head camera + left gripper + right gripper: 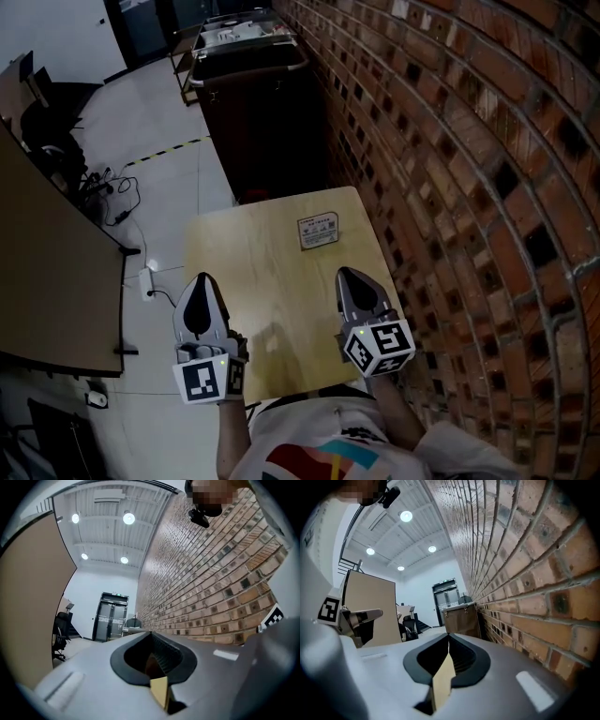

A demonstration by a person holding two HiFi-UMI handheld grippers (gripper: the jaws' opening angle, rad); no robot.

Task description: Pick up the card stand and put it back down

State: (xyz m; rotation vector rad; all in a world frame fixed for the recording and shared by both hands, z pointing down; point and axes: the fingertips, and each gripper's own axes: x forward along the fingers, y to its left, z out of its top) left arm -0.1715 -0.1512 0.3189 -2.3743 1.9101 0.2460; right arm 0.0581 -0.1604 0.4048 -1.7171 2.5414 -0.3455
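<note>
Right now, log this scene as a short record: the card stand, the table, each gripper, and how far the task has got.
card stand: on the table, near its far edge, touched by neither gripper
table: small, wooden, beside the brick wall
left gripper: jaws together, empty, over the near left part of the table
right gripper: jaws together, empty, over the near right part
task: pick-up not yet begun
</note>
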